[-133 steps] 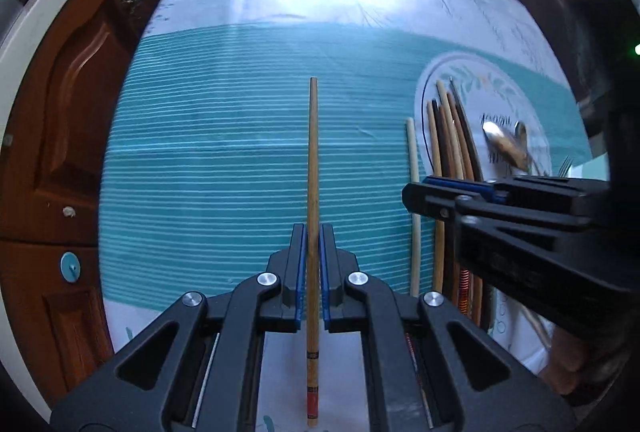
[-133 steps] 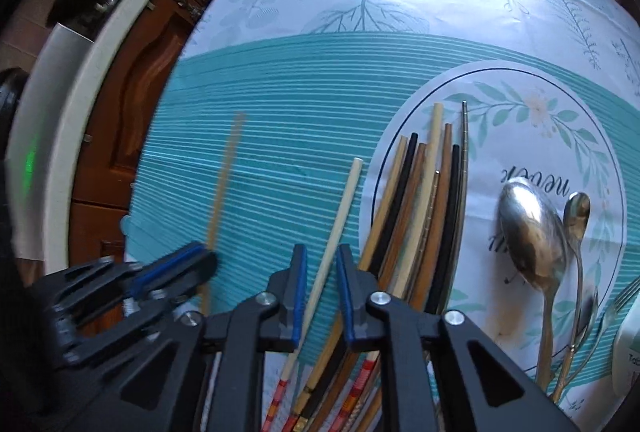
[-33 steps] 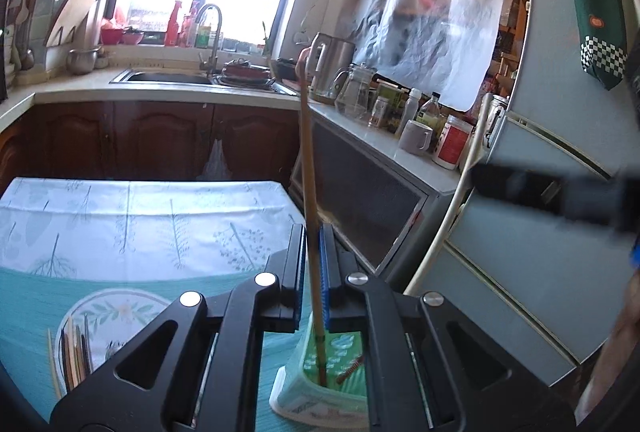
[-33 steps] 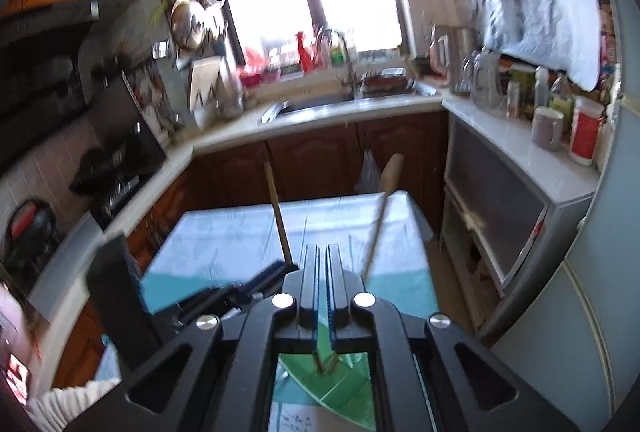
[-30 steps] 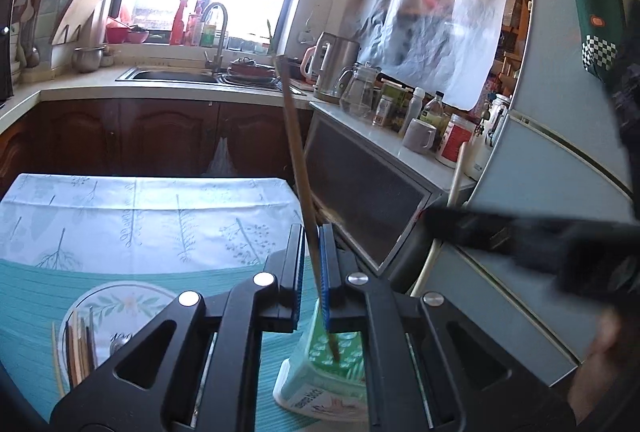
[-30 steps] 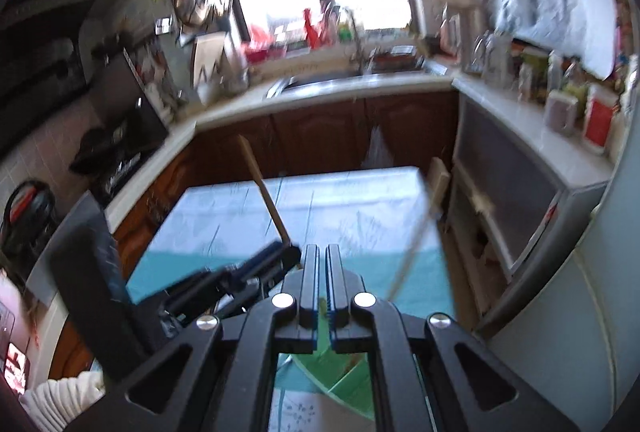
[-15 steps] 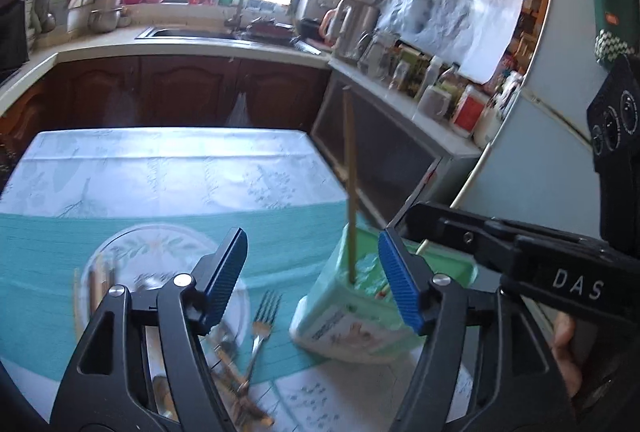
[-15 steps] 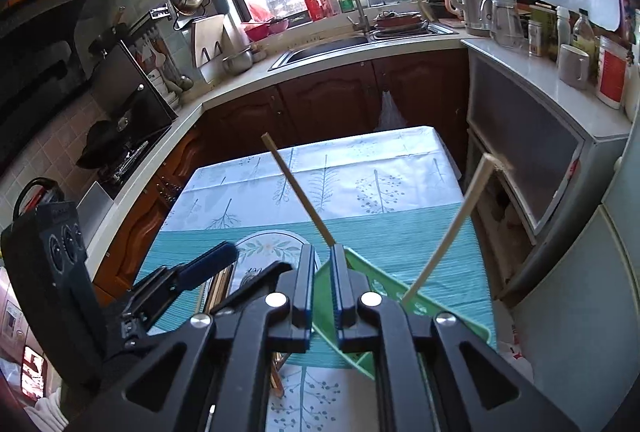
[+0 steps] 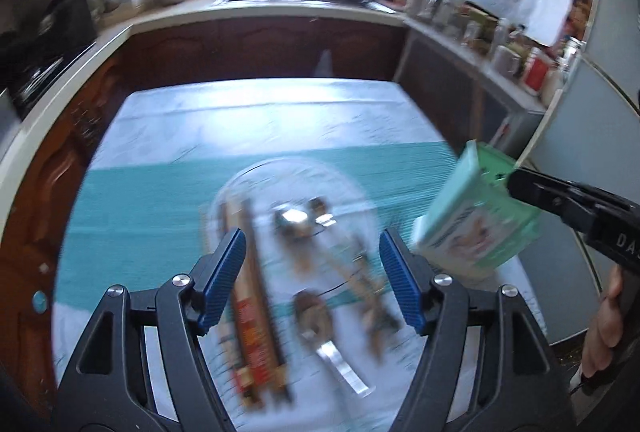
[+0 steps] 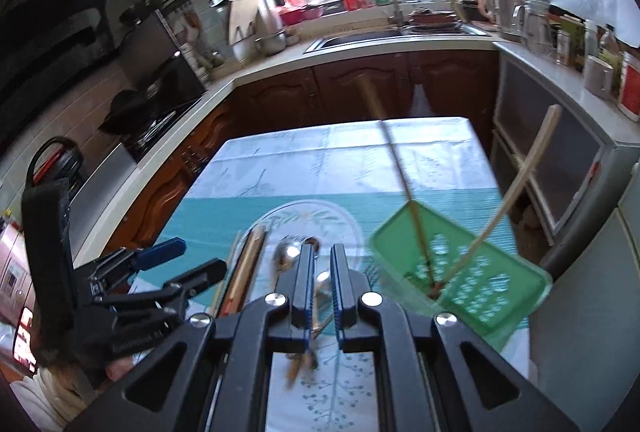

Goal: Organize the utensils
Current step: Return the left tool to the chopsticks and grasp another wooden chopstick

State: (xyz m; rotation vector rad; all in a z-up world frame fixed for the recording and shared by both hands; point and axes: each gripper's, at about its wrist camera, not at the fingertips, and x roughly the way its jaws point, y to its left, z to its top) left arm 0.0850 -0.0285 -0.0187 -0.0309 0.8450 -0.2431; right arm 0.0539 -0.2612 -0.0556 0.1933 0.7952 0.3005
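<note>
My left gripper hangs wide open and empty above the plate, which holds a bundle of chopsticks, spoons and a fork; this view is blurred. The green utensil holder stands at the table's right edge. A brown chopstick and a pale chopstick lean in it. My right gripper hovers just left of the holder, its jaws a narrow gap apart with nothing between them. The left gripper also shows at the left of the right wrist view.
The table carries a teal and white cloth. Brown cabinets and a counter with a sink ring the far and left sides. A grey fridge stands close on the right. A hand holds the right gripper's handle.
The left gripper let go of the brown chopstick into the holder, opened wide and swung down over the plate. The right gripper released the pale chopstick and its jaws parted slightly.
</note>
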